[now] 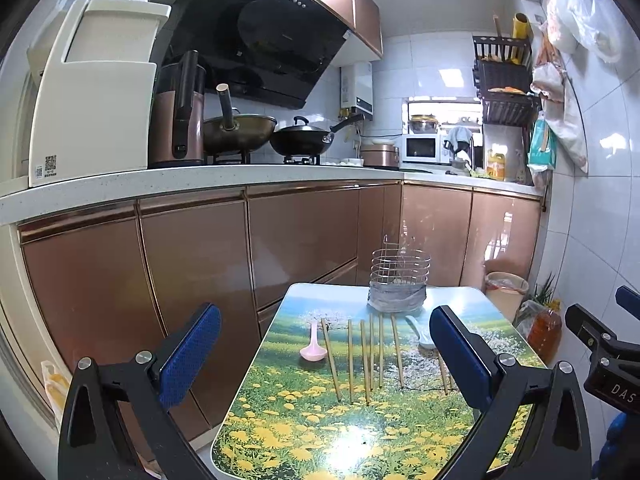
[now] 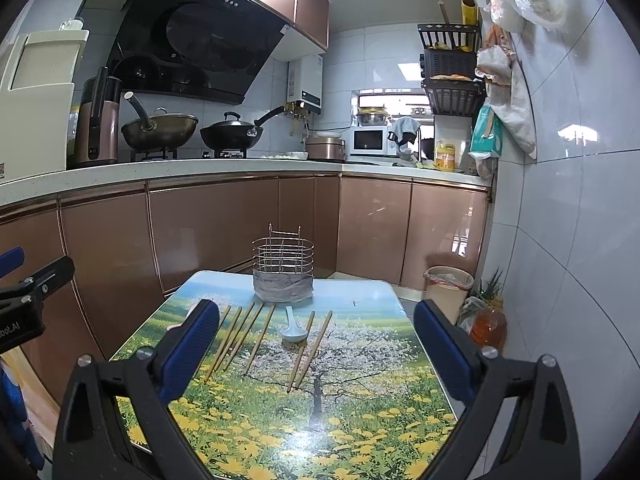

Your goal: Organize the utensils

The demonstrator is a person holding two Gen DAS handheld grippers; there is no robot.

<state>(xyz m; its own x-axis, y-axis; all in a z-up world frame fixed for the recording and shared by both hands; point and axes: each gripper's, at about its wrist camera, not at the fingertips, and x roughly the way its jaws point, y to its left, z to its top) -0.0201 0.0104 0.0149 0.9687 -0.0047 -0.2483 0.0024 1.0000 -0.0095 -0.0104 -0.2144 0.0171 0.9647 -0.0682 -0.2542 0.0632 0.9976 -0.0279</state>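
My left tool (image 1: 326,354): black frame, blue textured pads. My right tool (image 2: 316,346): same black and blue. Worktop (image 2: 360,400): printed meadow, yellow dandelions on green, white-pink blossom tree, pale blue sky band. Chopsticks (image 1: 366,360): tan bamboo. Pink spoon (image 1: 313,350). White spoon (image 2: 294,330). Wire holder (image 2: 282,268): silver, grey wrap round base. Cabinets (image 1: 192,272): glossy copper-pink. Wall tiles (image 2: 568,208): white. Range hood (image 1: 256,32): black. Bin (image 2: 448,284): beige, pinkish liner.
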